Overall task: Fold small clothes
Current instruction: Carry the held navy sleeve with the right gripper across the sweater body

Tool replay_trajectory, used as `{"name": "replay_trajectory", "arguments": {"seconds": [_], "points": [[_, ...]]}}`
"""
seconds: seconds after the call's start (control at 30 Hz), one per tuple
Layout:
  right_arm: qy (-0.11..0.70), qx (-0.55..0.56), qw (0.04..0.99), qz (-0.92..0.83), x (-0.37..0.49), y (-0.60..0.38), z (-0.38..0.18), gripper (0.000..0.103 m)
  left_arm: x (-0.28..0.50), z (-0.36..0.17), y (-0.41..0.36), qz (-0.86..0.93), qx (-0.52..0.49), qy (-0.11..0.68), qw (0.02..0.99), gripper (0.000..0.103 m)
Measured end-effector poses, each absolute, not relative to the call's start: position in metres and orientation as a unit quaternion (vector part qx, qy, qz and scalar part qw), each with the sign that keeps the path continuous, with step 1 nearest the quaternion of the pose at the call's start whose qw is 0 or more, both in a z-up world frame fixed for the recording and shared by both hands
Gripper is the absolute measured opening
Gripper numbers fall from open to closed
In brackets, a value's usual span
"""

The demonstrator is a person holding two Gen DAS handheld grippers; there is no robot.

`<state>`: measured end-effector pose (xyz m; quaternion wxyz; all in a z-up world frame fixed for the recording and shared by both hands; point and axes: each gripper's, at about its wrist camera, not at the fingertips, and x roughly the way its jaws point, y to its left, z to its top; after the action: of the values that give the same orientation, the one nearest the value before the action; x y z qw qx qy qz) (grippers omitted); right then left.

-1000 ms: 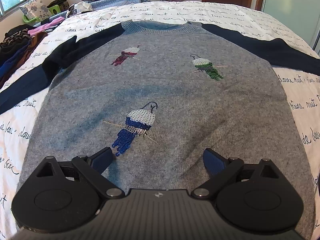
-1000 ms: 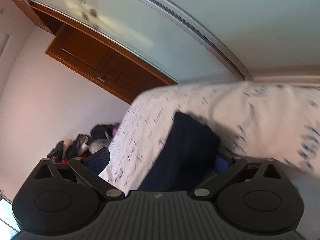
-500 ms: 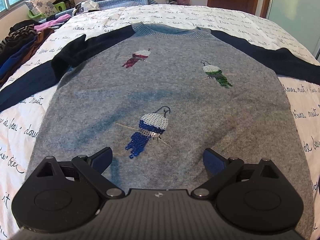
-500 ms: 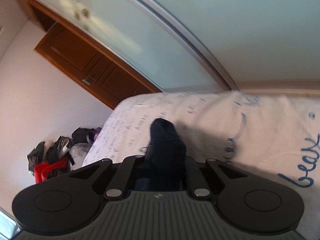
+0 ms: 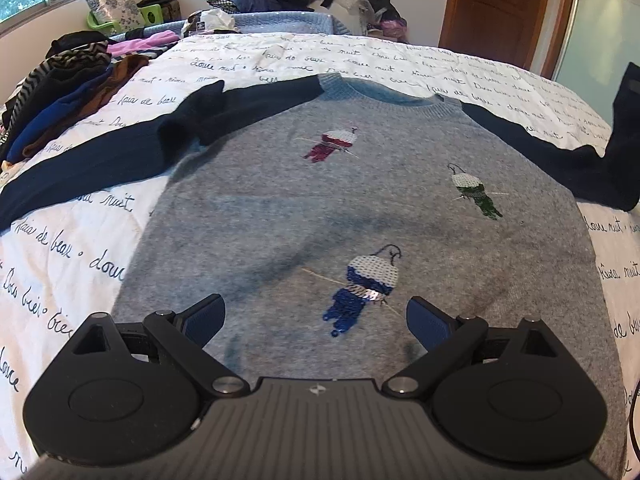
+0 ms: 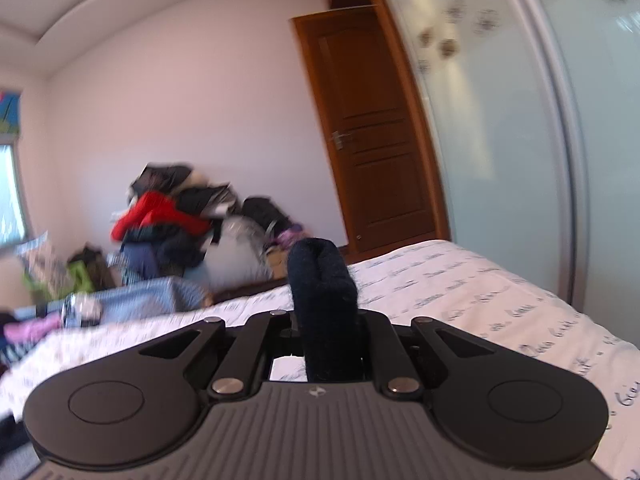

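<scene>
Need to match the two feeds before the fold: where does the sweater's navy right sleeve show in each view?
Left wrist view: navy right sleeve at the right edge, its end lifted off the bed.
Right wrist view: sleeve cuff at centre, pinched in the right hand-held gripper.
Shared landmark: the brown wooden door.

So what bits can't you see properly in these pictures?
- Sweater hem: left wrist view, hidden behind the left gripper.
- Left sleeve cuff: left wrist view, cut off by the picture's edge.
- Right gripper pads: right wrist view, covered by the navy sleeve they clamp.
- Clothes pile: right wrist view, blurred.
</scene>
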<state>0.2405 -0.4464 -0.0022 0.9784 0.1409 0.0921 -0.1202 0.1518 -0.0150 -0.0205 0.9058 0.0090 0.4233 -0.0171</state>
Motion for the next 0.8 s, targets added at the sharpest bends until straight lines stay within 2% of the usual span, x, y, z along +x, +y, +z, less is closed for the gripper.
{"name": "replay_trajectory", "arguments": {"seconds": [0.43, 0.8], "points": [[0.140, 0.054, 0.988, -0.043, 0.277, -0.328, -0.009, 0.008, 0.148, -0.019, 0.018, 0.002, -0.020, 0.417, 0.909, 0.096], [0.161, 0.050, 0.986, -0.013, 0.280, -0.275, -0.024, 0.009, 0.150, -0.041, 0.028, 0.038, -0.005, 0.426, 0.904, 0.096]]}}
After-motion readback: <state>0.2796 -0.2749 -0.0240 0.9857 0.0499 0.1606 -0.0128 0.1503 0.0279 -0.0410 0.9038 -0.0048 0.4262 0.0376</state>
